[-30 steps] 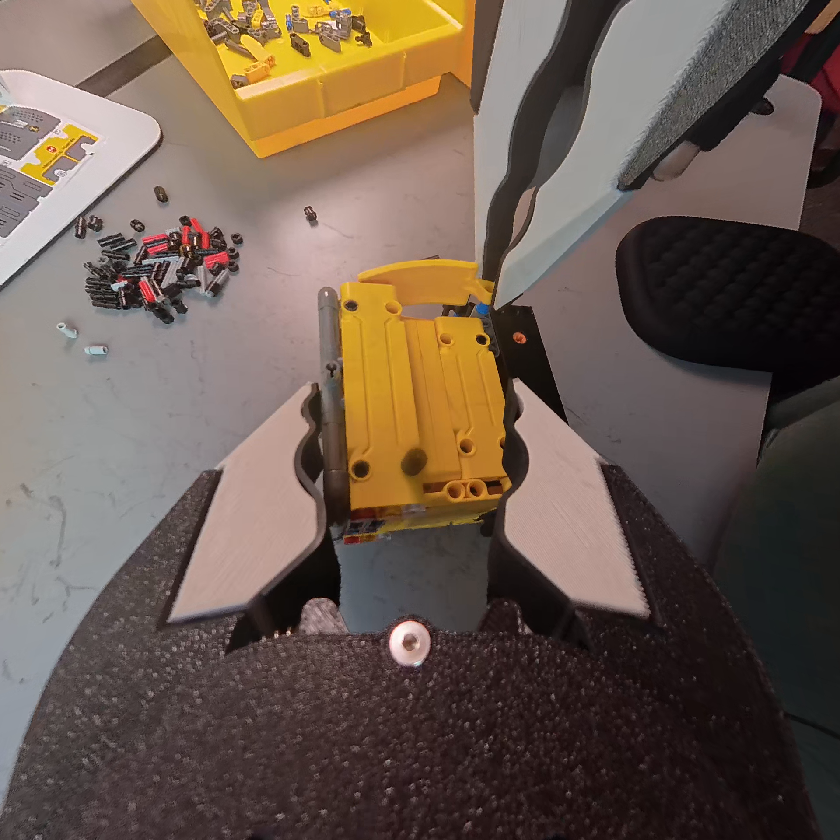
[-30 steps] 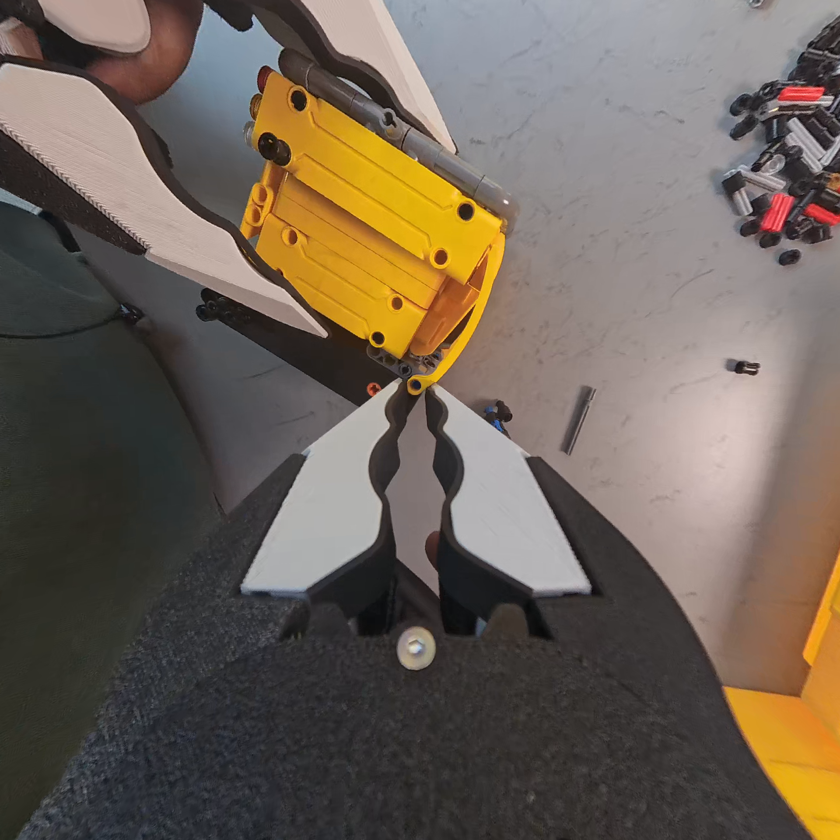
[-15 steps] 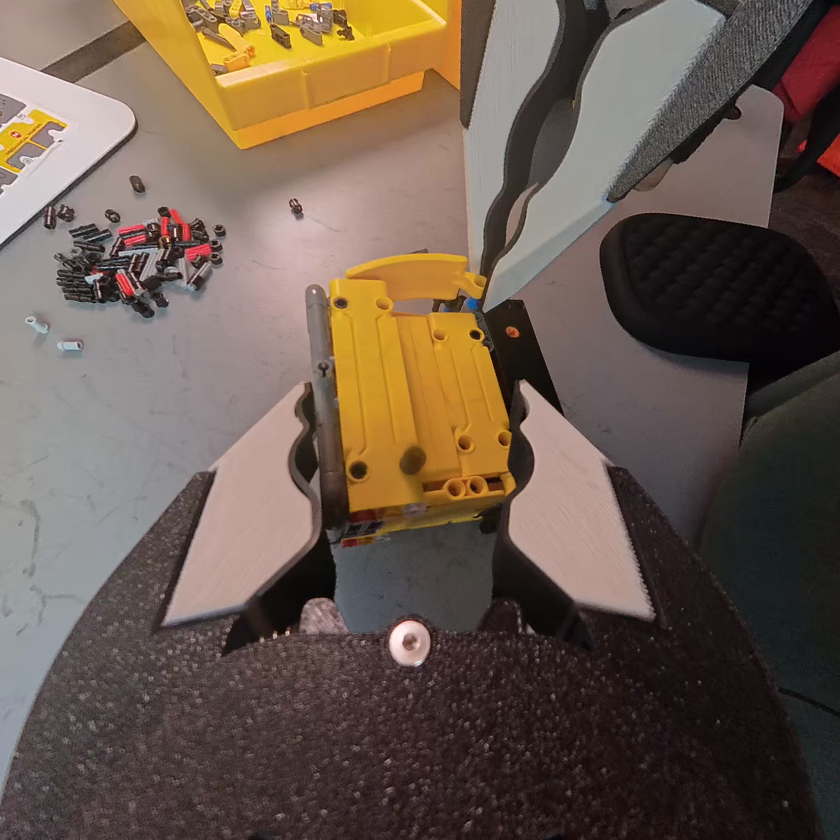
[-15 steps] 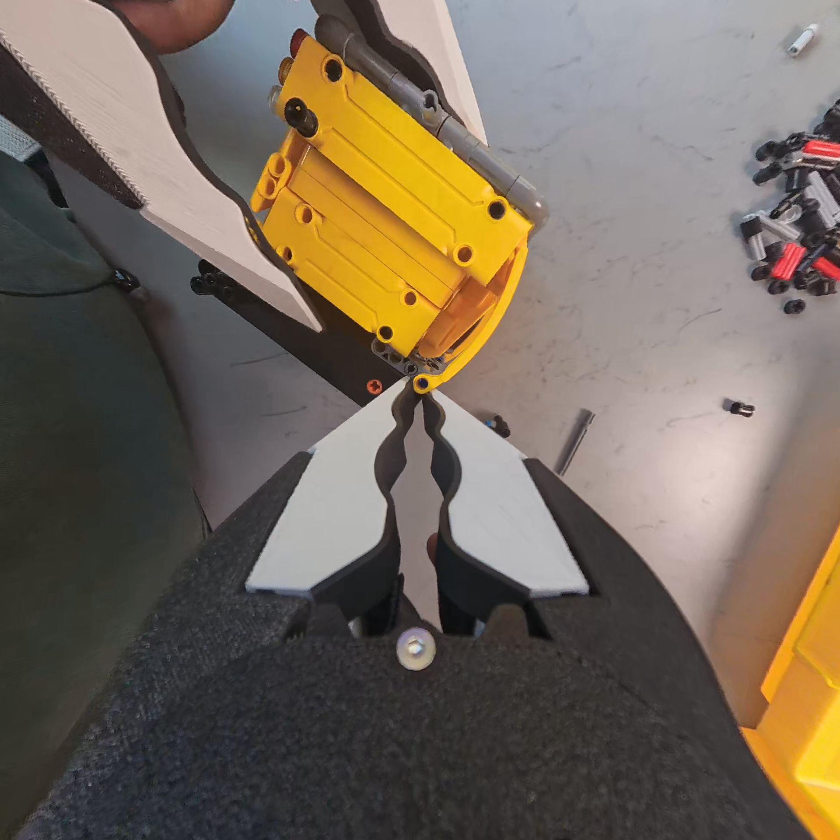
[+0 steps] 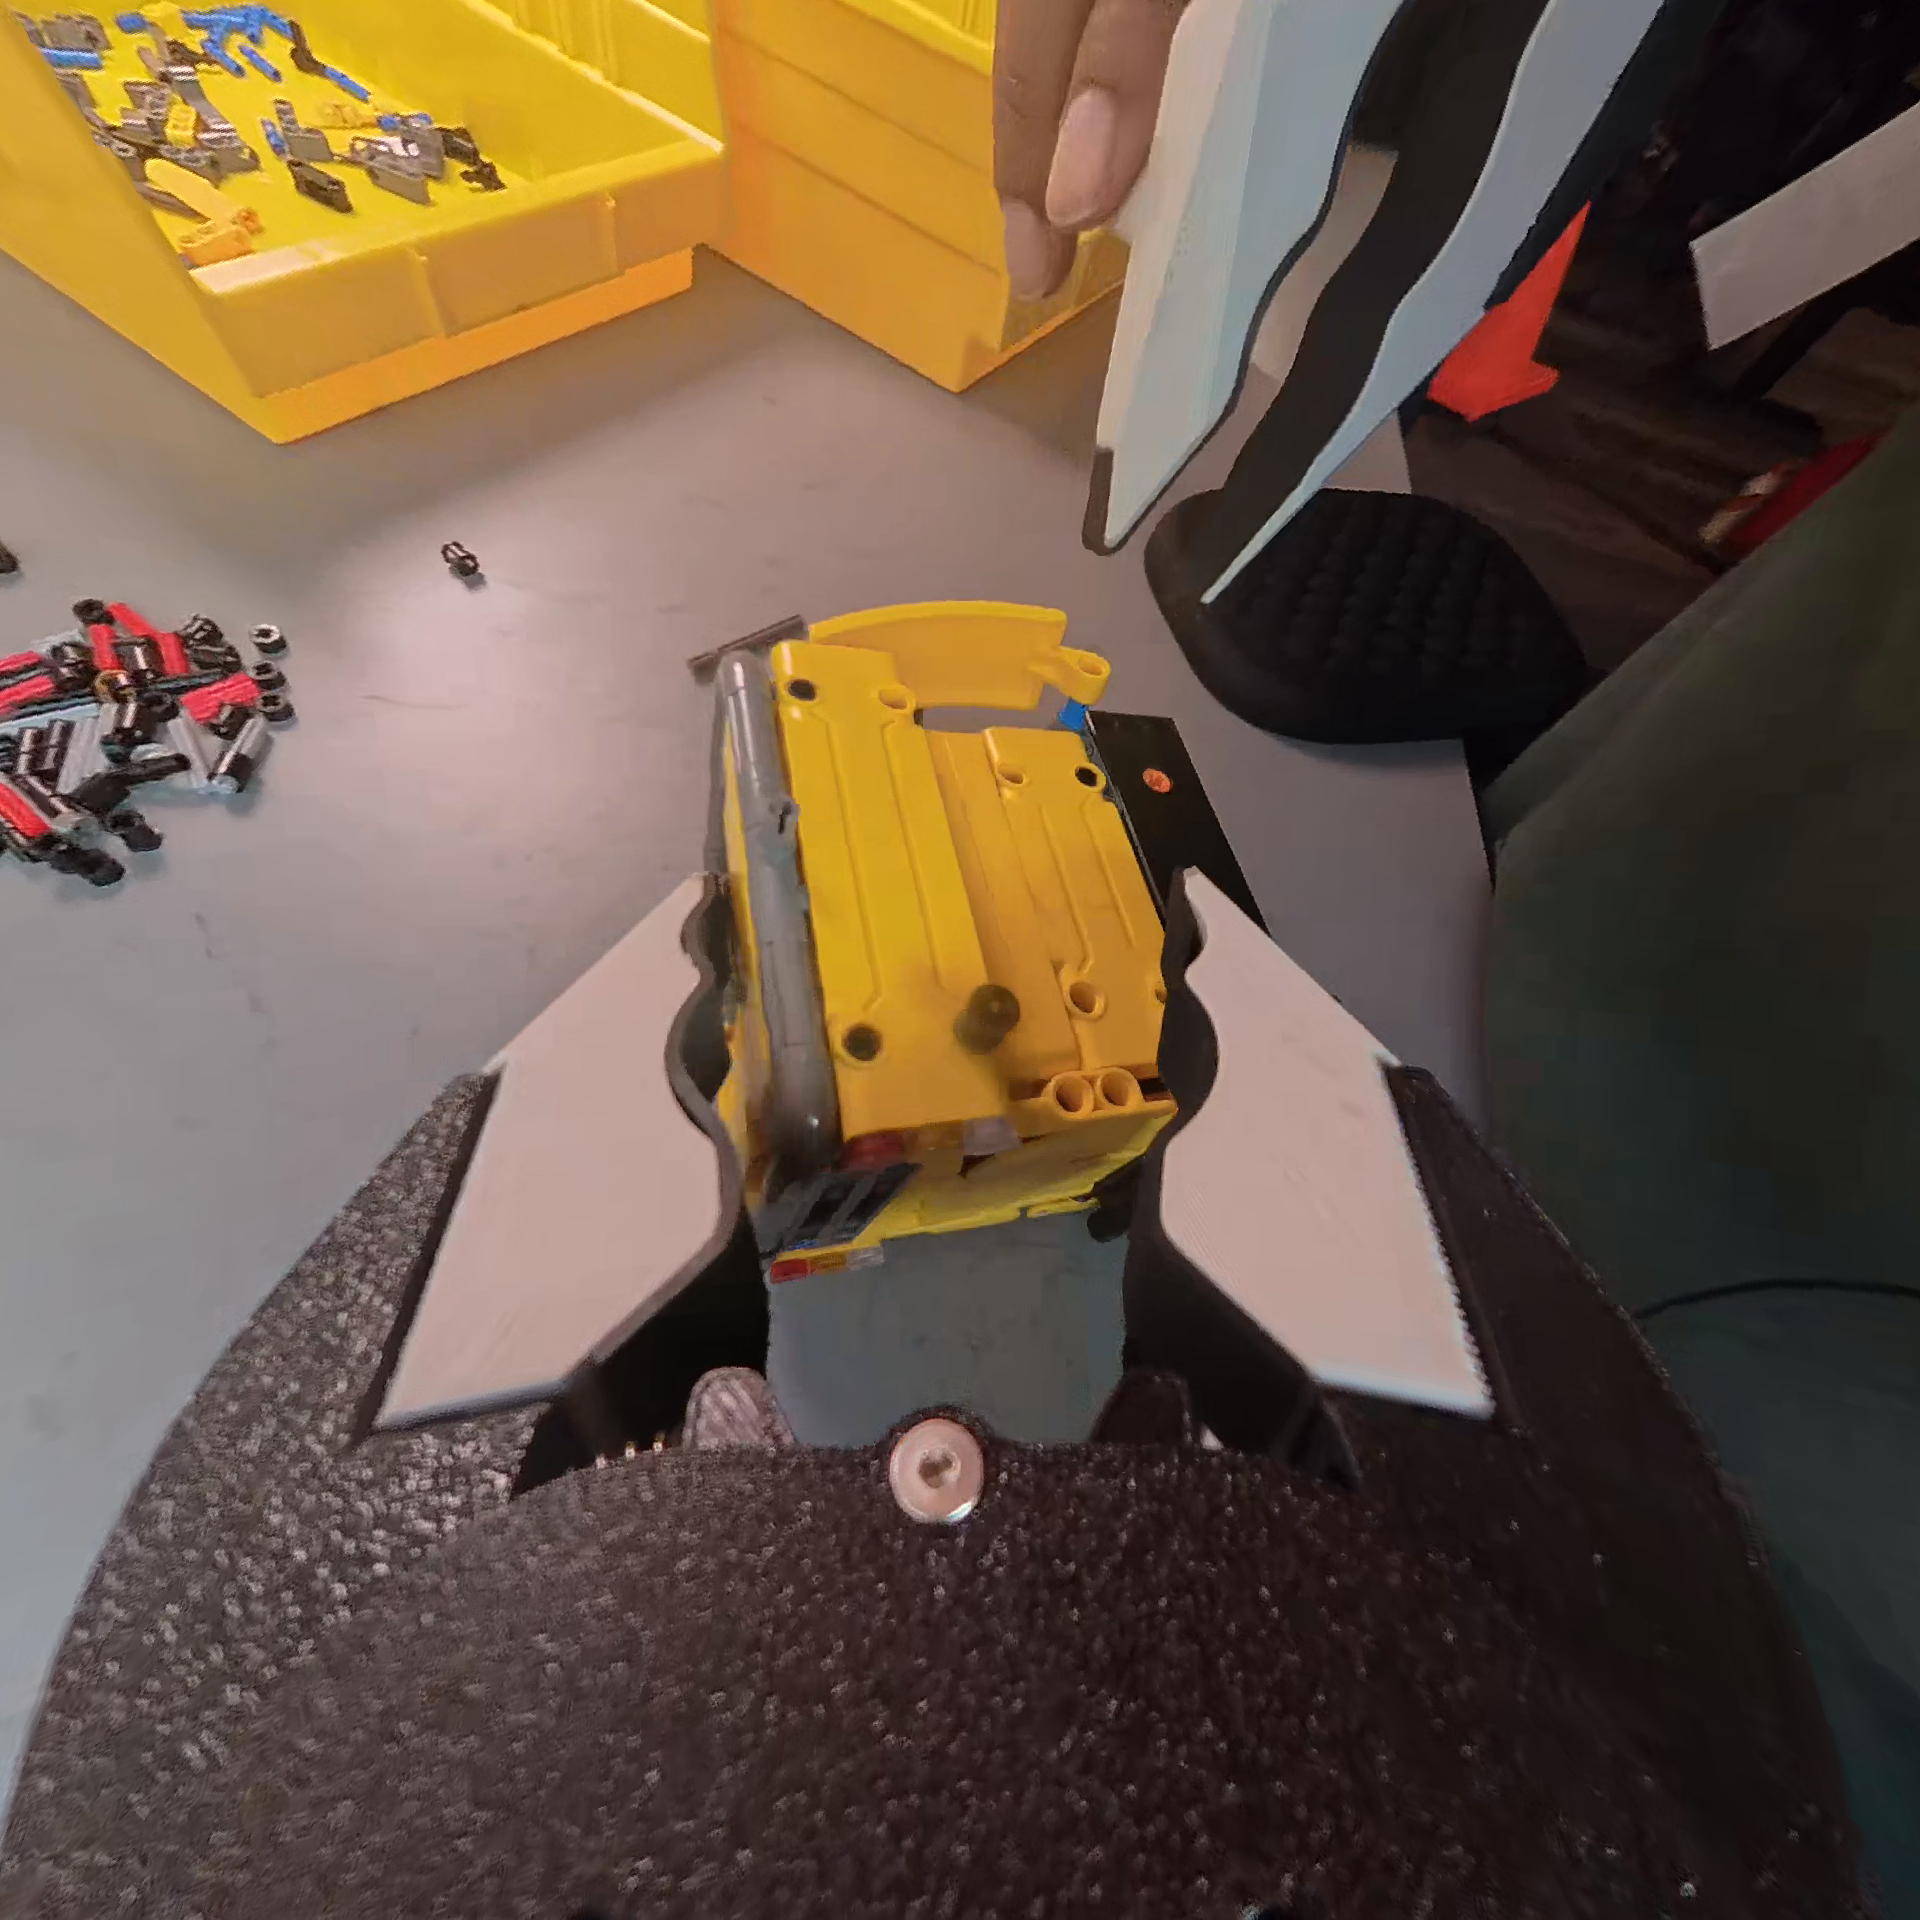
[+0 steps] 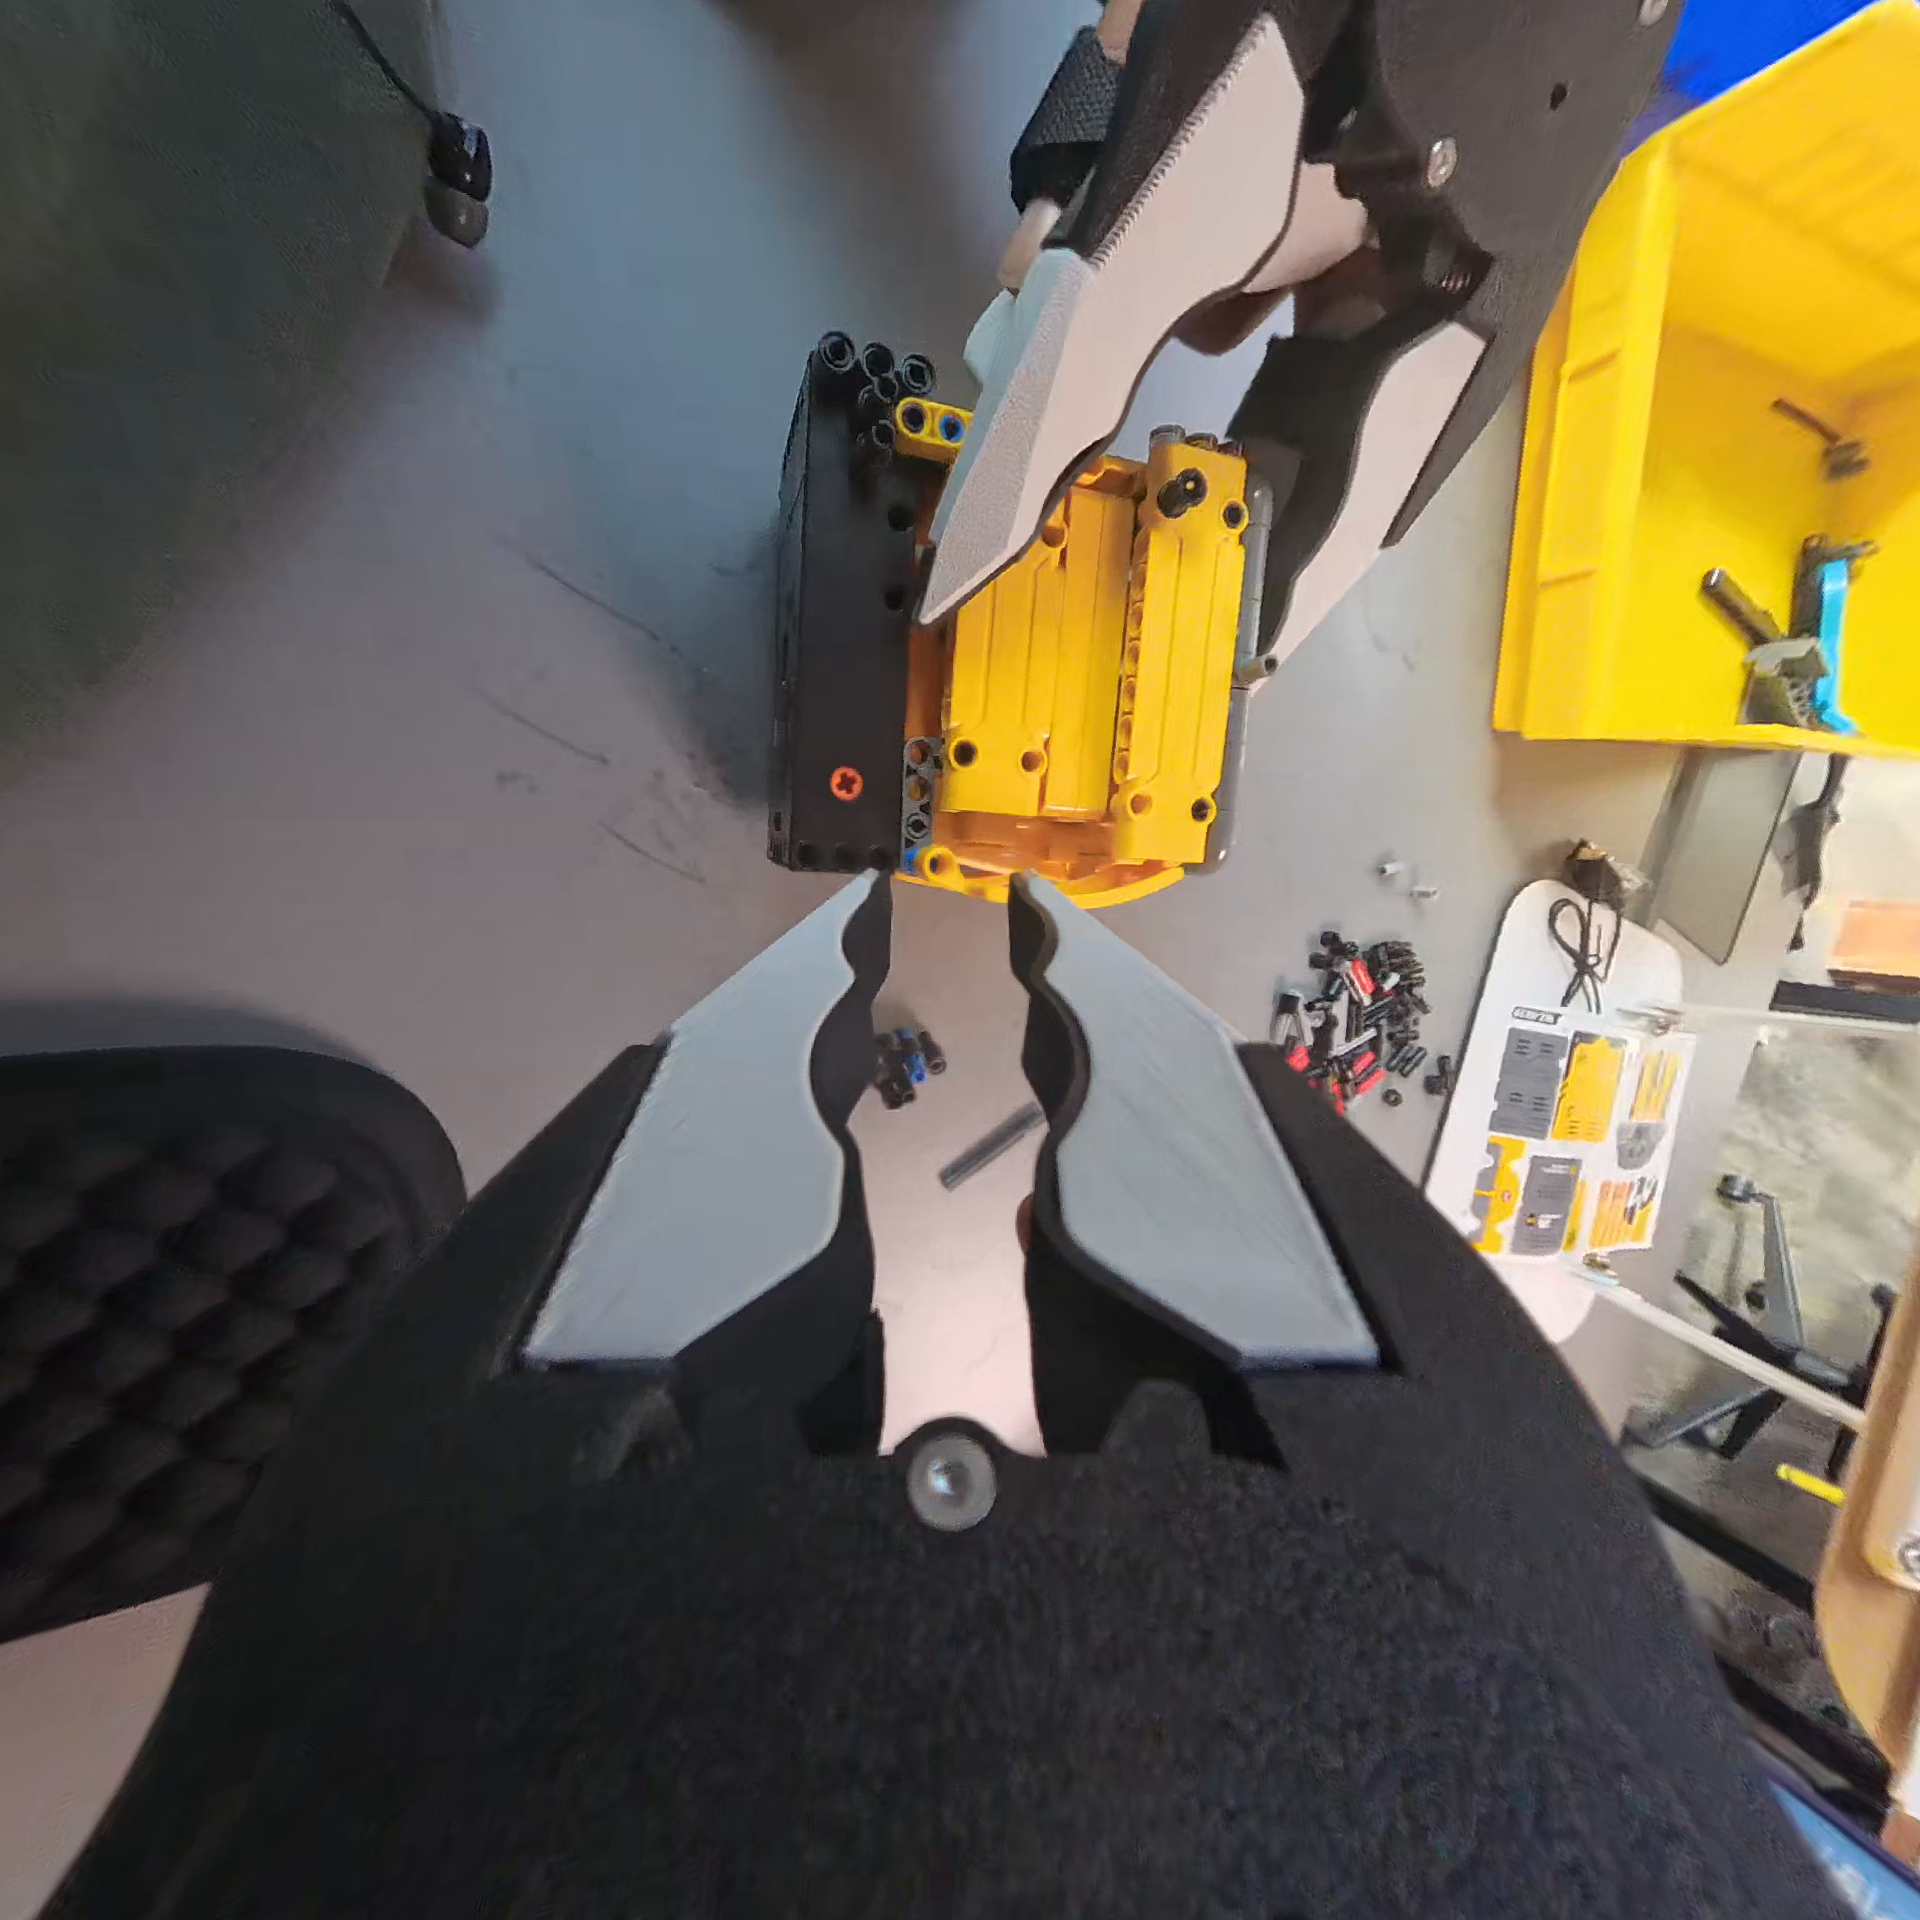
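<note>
A yellow brick model is clamped between the two fingers of the left gripper, one finger pressed to each side, a grey rod running along its left edge. A black block is joined to the model's other side (an orange cross-shaped pin shows on it). Whether the model rests on the grey table or is held just above it cannot be told.

The right gripper is seen with its jaws parted and nothing between them — the tips lie just beside the model's curved yellow end, near but apart from it. In the left wrist view the same gripper hangs above and beyond the model, with a hand on it.

On the table behind the right gripper's tips a few small black and blue pins and a short grey axle are scattered. A heap of red, black and grey pins lies well to the model's left, one lone black pin apart from it. Yellow bins with small parts stand at the far edge, and a printed sheet lies on a white board — both well apart from the model.
</note>
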{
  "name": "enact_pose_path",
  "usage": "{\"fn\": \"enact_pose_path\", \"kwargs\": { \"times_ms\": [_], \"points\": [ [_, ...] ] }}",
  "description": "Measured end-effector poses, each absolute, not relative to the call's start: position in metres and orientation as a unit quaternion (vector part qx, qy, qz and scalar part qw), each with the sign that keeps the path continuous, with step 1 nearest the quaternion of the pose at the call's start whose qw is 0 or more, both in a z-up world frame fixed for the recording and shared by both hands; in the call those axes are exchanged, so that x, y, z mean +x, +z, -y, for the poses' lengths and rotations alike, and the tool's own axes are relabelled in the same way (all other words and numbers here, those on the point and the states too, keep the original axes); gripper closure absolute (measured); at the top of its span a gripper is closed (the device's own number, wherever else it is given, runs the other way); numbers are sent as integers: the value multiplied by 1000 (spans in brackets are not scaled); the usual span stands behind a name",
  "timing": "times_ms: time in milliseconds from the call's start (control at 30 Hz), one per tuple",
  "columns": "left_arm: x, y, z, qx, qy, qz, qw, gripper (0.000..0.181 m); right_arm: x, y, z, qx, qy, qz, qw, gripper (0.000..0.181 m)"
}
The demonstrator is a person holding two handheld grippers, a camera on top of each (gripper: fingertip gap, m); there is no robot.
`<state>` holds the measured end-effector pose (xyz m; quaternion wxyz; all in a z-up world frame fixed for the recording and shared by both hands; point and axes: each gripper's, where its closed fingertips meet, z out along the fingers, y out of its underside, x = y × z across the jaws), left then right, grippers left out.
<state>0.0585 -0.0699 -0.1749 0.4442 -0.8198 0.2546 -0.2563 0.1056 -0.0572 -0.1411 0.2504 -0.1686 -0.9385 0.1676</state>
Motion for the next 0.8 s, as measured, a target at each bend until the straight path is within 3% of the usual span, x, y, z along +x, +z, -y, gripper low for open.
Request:
{"fn": "enact_pose_path", "kwargs": {
  "times_ms": [133, 367, 467, 533, 800],
  "points": [
    [60, -165, 73, -807, -322, -236, 436, 77, 104, -140, 63, -116, 174, 949, 238, 156],
    [73, -175, 77, -850, -196, -271, 407, 43, 101, -156, 62, -33, 128, 975, 179, 157],
    [74, -188, 75, -865, -156, -286, 383, 42, 101, -163, 59, -7, 104, 983, 154, 166],
    [72, -187, 76, -864, -163, -286, 382, 56, 102, -166, 59, 2, 98, 986, 138, 173],
    [72, -187, 78, -854, -172, -309, 382, 57, 104, -167, 61, -24, 119, 988, 96, 174]
  ]
}}
